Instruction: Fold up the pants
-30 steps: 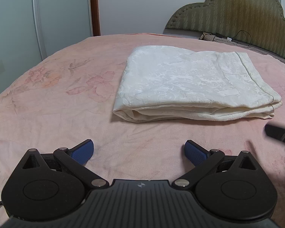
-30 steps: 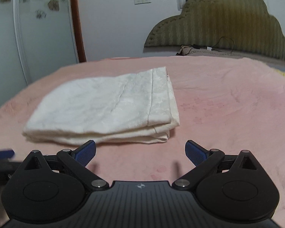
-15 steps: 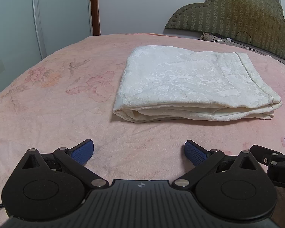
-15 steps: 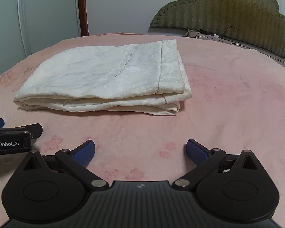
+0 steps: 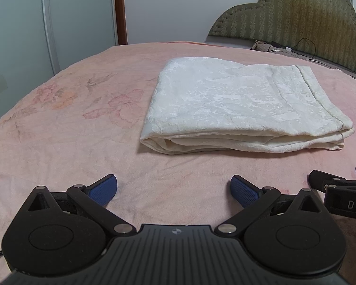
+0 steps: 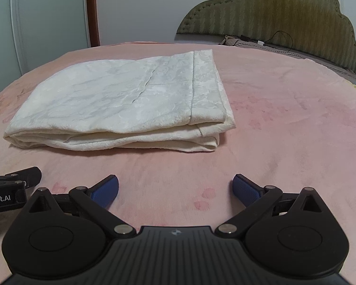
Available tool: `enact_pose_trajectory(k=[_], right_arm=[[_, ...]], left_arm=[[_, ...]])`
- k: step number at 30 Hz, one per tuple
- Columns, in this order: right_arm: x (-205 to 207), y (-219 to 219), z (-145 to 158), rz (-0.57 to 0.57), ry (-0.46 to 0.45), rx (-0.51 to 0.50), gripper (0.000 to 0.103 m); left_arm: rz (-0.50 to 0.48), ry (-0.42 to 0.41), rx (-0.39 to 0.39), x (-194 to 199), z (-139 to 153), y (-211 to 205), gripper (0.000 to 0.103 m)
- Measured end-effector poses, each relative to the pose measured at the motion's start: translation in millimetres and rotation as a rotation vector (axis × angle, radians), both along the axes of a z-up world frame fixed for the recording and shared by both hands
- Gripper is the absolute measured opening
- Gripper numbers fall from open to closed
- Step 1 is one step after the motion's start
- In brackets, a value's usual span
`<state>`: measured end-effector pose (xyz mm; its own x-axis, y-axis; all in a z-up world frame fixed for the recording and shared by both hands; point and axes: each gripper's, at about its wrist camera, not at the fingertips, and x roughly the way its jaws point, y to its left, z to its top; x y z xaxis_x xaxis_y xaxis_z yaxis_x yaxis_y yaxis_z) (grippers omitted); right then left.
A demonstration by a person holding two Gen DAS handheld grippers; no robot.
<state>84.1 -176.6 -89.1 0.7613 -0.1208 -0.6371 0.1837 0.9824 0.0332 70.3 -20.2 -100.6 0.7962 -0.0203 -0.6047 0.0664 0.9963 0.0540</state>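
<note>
The cream-white pants (image 5: 237, 104) lie folded in a flat rectangular stack on the pink bedspread (image 5: 71, 130). They also show in the right wrist view (image 6: 121, 104). My left gripper (image 5: 173, 187) is open and empty, low over the bedspread just in front of the stack. My right gripper (image 6: 175, 187) is open and empty, also in front of the stack and beside the left one. Part of the right gripper shows at the right edge of the left wrist view (image 5: 339, 187).
An olive padded headboard (image 5: 296, 21) stands at the far right of the bed, with a cable and small items along it. Pale wardrobe doors (image 5: 47, 23) and a brown door frame (image 5: 119, 9) stand behind the bed.
The right gripper has dropped lower and moved in beside the left gripper, coming closer to the folded stack. The left gripper has stayed still. The pants have not moved.
</note>
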Motion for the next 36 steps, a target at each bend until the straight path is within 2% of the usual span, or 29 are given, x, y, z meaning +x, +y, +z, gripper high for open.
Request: enact_pose_trajectory(k=[10,14,23,36], right_arm=[[-5.3,1.2,0.7,-0.001,0.0,0.002,0.103],[-4.1,0.5,0.5,-0.001,0.001,0.008,0.103],[-3.9,0.2,0.2,0.0,-0.002,0.013,0.103],[-4.0,2.2,-0.3,0.029,-0.005,0.011,0.103]], left_arm=[[-0.02,-0.007,0.01,-1.7,0.8,0.1,0.103],[-0.018,0.0,-0.026,-0.4,0.0,5.5,0.103],[-0.017,-0.005,-0.005,-1.1,-0.8,2.5,0.103],[-0.02,-0.004,-0.024,-1.2,-0.5,5.7,0.103]])
